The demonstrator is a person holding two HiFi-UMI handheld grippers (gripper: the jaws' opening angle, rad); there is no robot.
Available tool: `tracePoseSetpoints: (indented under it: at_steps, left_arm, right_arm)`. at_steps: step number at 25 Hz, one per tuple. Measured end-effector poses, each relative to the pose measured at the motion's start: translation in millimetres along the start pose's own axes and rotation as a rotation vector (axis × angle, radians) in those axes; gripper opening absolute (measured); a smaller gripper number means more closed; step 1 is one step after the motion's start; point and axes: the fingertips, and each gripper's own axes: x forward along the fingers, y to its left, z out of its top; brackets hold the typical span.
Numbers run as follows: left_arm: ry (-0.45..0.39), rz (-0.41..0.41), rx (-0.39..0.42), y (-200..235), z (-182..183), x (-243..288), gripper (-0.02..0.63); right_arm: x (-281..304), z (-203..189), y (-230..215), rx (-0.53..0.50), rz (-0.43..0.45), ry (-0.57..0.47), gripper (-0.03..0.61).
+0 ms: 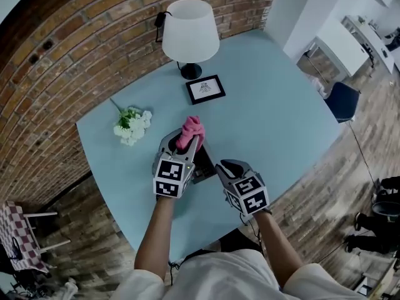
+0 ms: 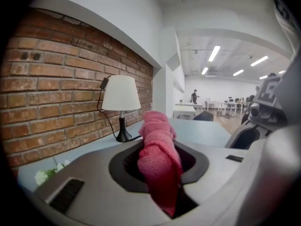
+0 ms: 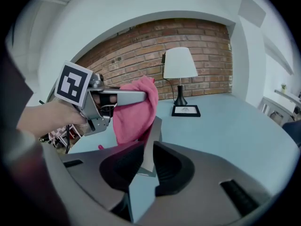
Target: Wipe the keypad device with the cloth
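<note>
Near the centre of the head view, the left gripper [image 1: 185, 144] points toward the top of the frame with a pink cloth [image 1: 191, 129] bunched at its fingertips. Just to its right, the right gripper [image 1: 220, 167] meets the lower right edge of a dark keypad device [image 1: 203, 162], which sits between the two grippers over the pale blue surface [image 1: 275, 117]. Higher in the frame stand a white-shaded lamp [image 1: 190, 31] and a small framed picture [image 1: 205, 89]. A sprig of white flowers [image 1: 130, 125] lies to the left, well apart from the grippers.

Across the left gripper view, the fingers [image 2: 89, 182] are clamped on the cloth [image 2: 158, 157], which rises out of the gap between them in a folded wad and also hangs down into the slot. The lamp [image 2: 121, 94] stands behind it at middle left against the brick wall [image 2: 51, 102], and the flowers [image 2: 46, 175] peek in at lower left. Part of the right gripper [image 2: 270, 102] fills the right edge.

Low in the right gripper view, the fingers [image 3: 181, 171] are closed on the keypad device [image 3: 150, 145], seen edge-on as a thin grey slab standing upright between them. The cloth [image 3: 136, 109] drapes from the left gripper [image 3: 141, 97] at upper left and touches the device's upper left side. Behind them are the lamp [image 3: 180, 65] and the framed picture [image 3: 186, 110] on the surface [image 3: 230, 126].
</note>
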Motion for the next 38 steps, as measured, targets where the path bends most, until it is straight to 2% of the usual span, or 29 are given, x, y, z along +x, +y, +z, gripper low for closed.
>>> tracePoseSetpoints:
  at_steps: [3,7,12,15,19,24,38]
  left_arm:
    - [0.074,-0.006,0.062,-4,-20,18,0.144]
    - [0.126,-0.024,0.047,-7,-43,31,0.144]
    - [0.082,-0.044,-0.005,-7,-51,33,0.147]
    - [0.056,-0.056,-0.024,-7,-54,31,0.147]
    - [0.034,-0.077,-0.054,-6,-62,26,0.147]
    - [0.076,-0.063,-0.085,8,-88,18,0.147]
    - [0.138,-0.015,-0.136,28,-131,7,0.147]
  right_arm:
    - [10,-14,-1,0.001,0.008,0.043,0.084]
    - [16,-19,0,0.016,0.035,0.057,0.081]
    - [19,-20,-5,0.006,0.023,0.063,0.086]
    - [20,-20,-2,-0.01,0.018,0.06,0.042]
    - [19,-21,-1,-0.009,0.022,0.055,0.04]
    - [21,-20,-4,0.02,0.012,0.053,0.084]
    - [12,-25,2,0.057,0.044,0.053,0.089]
